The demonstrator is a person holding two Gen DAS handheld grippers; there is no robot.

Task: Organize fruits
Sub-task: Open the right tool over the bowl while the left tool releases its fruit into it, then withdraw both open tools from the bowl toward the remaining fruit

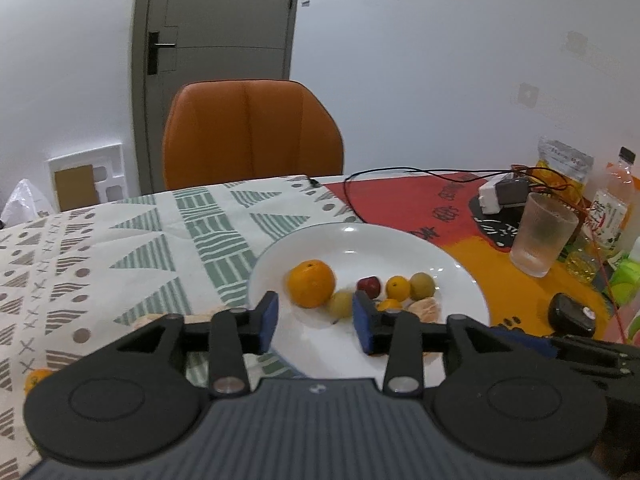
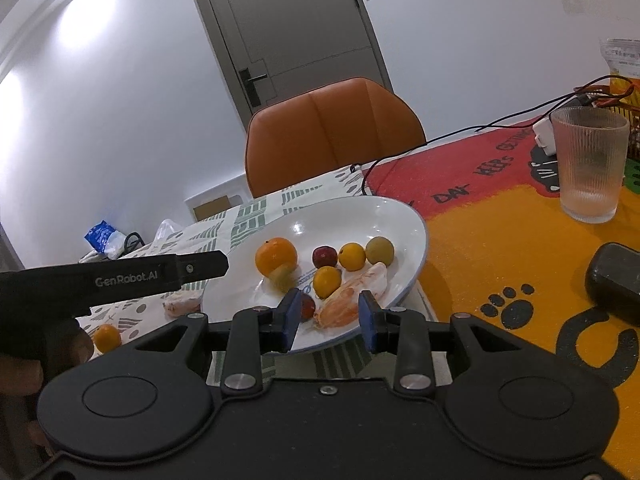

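Observation:
A white plate [image 1: 400,240] [image 2: 400,216] holds a large orange [image 1: 311,283] [image 2: 276,256], a red fruit [image 1: 369,285] [image 2: 324,256], small yellow fruits [image 1: 397,287] [image 2: 352,256], green fruits [image 1: 423,285] [image 2: 379,251] and peeled orange segments [image 1: 426,309] [image 2: 352,296]. My left gripper [image 1: 314,322] is open and empty above the plate's near edge. My right gripper [image 2: 329,320] is open and empty over the plate's near rim, around the peeled segments. A small orange [image 2: 106,337] [image 1: 36,378] and a peeled piece [image 2: 182,304] lie on the cloth left of the plate.
An orange chair [image 1: 252,132] stands behind the table. A ribbed glass [image 1: 540,236] [image 2: 590,164], a black case [image 1: 570,314] [image 2: 614,280], cables, a bottle [image 1: 612,200] and packets stand at the right.

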